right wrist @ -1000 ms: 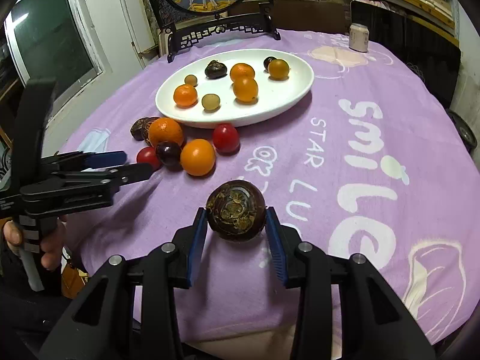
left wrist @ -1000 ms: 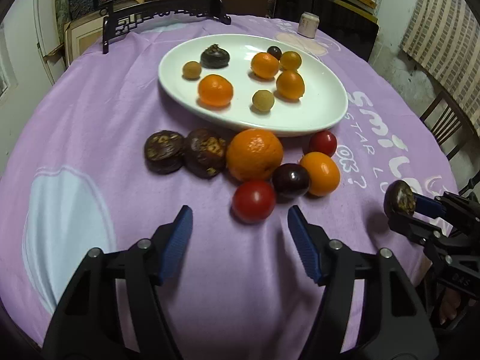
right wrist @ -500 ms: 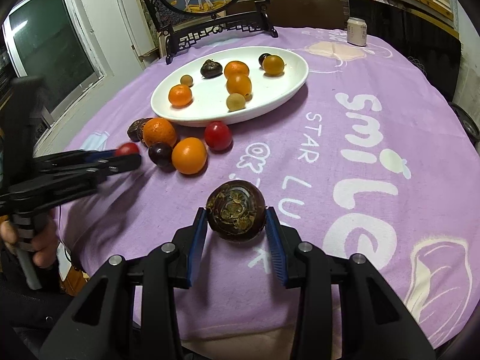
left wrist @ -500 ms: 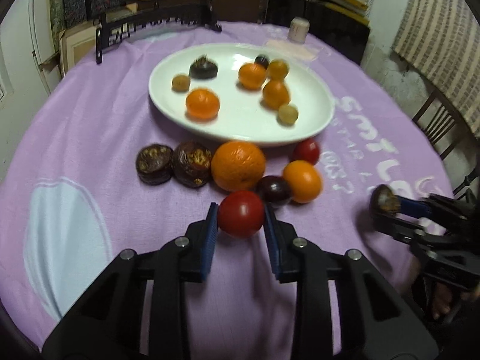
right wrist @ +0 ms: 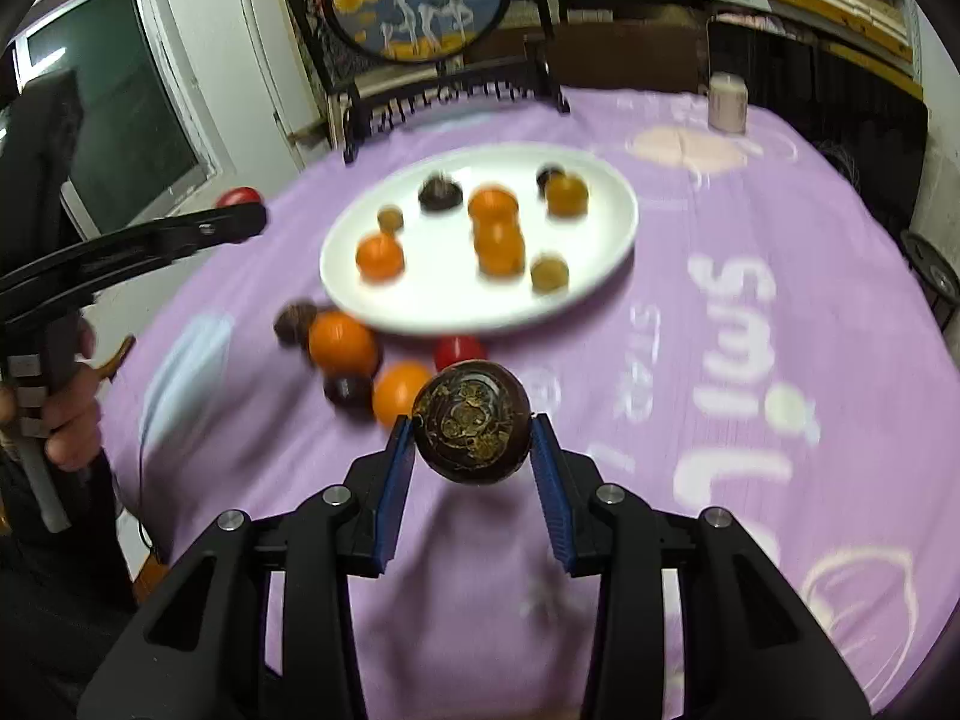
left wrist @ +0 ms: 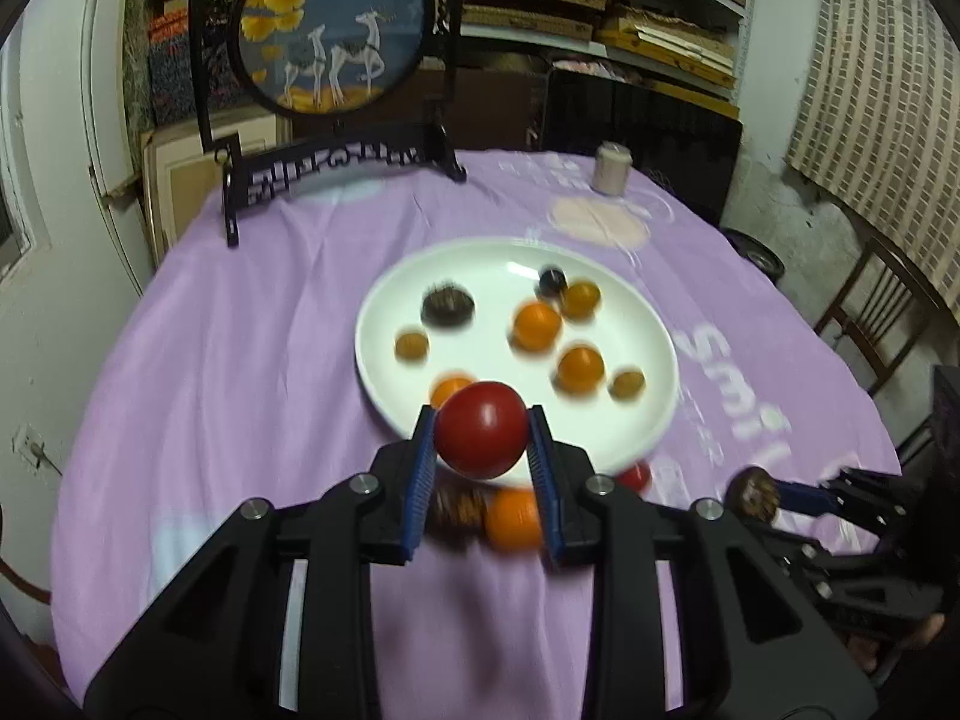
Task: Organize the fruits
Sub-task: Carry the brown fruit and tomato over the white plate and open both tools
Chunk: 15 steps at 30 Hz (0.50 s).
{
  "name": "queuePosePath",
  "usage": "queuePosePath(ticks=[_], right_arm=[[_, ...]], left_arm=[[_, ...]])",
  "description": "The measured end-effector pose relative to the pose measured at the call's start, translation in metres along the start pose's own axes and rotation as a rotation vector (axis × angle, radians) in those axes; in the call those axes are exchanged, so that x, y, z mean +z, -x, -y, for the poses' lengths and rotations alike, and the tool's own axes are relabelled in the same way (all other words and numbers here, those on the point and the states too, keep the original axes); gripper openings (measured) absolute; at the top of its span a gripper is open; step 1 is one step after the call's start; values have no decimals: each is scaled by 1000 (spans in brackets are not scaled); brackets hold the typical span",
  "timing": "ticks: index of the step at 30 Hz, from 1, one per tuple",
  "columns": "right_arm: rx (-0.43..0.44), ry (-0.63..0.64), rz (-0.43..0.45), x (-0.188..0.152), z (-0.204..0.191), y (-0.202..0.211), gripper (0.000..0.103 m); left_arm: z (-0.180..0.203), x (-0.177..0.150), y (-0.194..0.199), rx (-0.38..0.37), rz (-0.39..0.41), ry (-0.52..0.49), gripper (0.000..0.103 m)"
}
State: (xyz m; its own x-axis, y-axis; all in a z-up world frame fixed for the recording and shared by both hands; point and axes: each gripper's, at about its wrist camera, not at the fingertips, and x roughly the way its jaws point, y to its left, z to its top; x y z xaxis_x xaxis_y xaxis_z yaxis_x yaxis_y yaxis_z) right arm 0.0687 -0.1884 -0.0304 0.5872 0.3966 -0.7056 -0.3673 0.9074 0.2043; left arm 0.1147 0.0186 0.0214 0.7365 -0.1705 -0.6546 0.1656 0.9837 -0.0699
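Observation:
My left gripper [left wrist: 482, 447] is shut on a red tomato [left wrist: 481, 429], held in the air over the near rim of the white oval plate [left wrist: 384, 318]. My right gripper [right wrist: 472, 441] is shut on a dark brown mottled fruit [right wrist: 471, 421], lifted above the purple cloth. The plate [right wrist: 594, 258] holds several small orange, yellow and dark fruits. On the cloth before the plate lie a large orange [right wrist: 342, 343], a smaller orange [right wrist: 401, 391], a dark plum [right wrist: 348, 391], a second red tomato [right wrist: 459, 351] and a brown fruit [right wrist: 295, 321].
A black stand with a round painted panel [left wrist: 333, 30] rises at the table's far edge. A small pale jar [left wrist: 610, 167] sits at the far right of the cloth. A wooden chair [left wrist: 870, 306] stands to the right. A person's hand [right wrist: 66, 420] holds the left gripper's handle.
My left gripper closed on the red tomato and lifted it off the cloth toward the plate. My right gripper rose a little with the brown fruit still in it.

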Motion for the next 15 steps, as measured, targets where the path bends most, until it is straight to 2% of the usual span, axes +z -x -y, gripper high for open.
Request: queuePosePath(ticks=[6, 11, 15], right_arm=[[-17, 48, 83, 68, -5, -5, 40], [-33, 22, 60, 142, 9, -58, 40], [-49, -8, 46, 159, 23, -102, 40]], left_arm=[[-2, 61, -37, 28, 9, 23, 30], [-12, 112, -86, 20, -11, 94, 30], [-23, 106, -119, 11, -58, 137, 30]])
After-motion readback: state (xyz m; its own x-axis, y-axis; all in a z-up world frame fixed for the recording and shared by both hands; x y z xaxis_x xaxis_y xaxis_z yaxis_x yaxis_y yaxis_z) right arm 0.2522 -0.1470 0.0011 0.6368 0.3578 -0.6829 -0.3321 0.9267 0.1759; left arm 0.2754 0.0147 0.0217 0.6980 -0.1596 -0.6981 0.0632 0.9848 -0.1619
